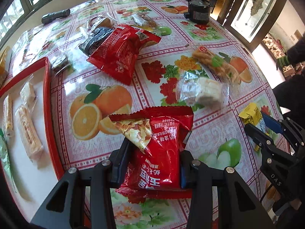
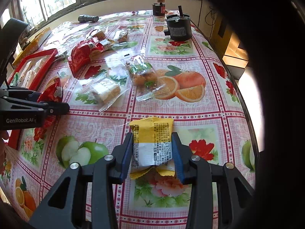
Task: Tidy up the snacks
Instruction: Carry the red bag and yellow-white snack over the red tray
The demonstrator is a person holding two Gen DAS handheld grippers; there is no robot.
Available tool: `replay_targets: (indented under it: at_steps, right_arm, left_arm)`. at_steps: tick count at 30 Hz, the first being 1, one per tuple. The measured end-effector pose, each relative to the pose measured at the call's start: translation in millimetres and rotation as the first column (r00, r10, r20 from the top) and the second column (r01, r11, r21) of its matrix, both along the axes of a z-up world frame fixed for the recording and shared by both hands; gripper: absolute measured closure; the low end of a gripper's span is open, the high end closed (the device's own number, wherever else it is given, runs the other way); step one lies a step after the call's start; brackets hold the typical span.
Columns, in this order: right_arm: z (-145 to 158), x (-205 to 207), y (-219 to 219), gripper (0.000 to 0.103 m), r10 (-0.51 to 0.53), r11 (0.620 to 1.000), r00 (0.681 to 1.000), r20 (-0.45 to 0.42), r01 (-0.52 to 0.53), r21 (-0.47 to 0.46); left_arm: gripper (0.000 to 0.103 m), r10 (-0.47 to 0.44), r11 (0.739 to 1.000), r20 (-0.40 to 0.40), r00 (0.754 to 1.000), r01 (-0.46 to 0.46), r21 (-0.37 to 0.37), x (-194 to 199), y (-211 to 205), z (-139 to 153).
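My left gripper (image 1: pixel 154 147) is shut on a red snack packet (image 1: pixel 158 152), held just above the fruit-print tablecloth. My right gripper (image 2: pixel 152 139) is shut on a yellow-and-white snack packet (image 2: pixel 152 143) near the table's front. In the left wrist view the right gripper (image 1: pixel 261 127) and the yellow packet (image 1: pixel 251 116) show at the right. In the right wrist view the left gripper (image 2: pixel 57 103) with its red packet (image 2: pixel 51 93) shows at the left. A red-rimmed tray (image 1: pixel 46 87) on the left holds several pale wrapped bars (image 1: pixel 28 131).
Loose snacks lie mid-table: a large red bag (image 1: pixel 118 55), a clear-wrapped white cake (image 1: pixel 204 93), a twisted pastry (image 1: pixel 215 64), a dark packet (image 1: pixel 95 38). A black flashlight (image 1: pixel 55 16) and two black motors (image 1: pixel 198 11) stand at the far edge. The table's edge curves down the right side (image 2: pixel 246 110).
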State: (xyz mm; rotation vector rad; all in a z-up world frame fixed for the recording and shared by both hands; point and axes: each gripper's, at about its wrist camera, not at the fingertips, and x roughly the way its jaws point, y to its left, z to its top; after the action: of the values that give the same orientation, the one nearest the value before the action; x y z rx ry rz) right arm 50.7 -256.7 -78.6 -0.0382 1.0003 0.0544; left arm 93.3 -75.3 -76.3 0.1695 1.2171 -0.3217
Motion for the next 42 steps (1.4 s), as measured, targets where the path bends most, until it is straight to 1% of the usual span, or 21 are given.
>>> replay_targets:
  at_steps: [3, 11, 16, 22, 29, 36, 42]
  right_arm:
    - [0, -9, 5, 0.062, 0.004, 1.000, 1.000, 0.003, -0.004, 0.001]
    - [0, -38, 21, 0.062, 0.016, 1.000, 1.000, 0.012, -0.016, 0.004]
    - [0, -55, 30, 0.062, 0.030, 0.999, 0.999, 0.016, -0.031, 0.021]
    - [0, -69, 36, 0.062, 0.039, 0.998, 0.999, 0.014, -0.040, 0.042]
    - [4, -75, 46, 0.062, 0.067, 0.994, 0.998, 0.016, -0.068, 0.081]
    - [16, -77, 57, 0.062, 0.098, 0.989, 0.994, 0.038, -0.102, 0.104]
    - [25, -77, 67, 0.062, 0.119, 0.986, 0.992, 0.052, -0.124, 0.107]
  left_arm:
    - [0.061, 0.009, 1.000, 0.024, 1.000, -0.009, 0.008, -19, 8, 4]
    - [0.061, 0.035, 0.999, 0.089, 0.995, -0.035, -0.004, -68, 26, 4]
    - [0.061, 0.050, 0.998, 0.096, 0.994, -0.046, -0.035, -86, 34, 5]
    - [0.061, 0.037, 0.998, 0.103, 0.994, -0.032, -0.057, -107, 32, 8]
    - [0.062, 0.018, 0.995, 0.094, 0.995, -0.009, -0.095, -112, 24, 11]
    - [0.063, 0.005, 0.987, 0.072, 0.997, 0.007, -0.160, -115, 25, 18]
    - [0.063, 0.008, 0.984, 0.106, 0.994, 0.011, -0.179, -117, 28, 31]
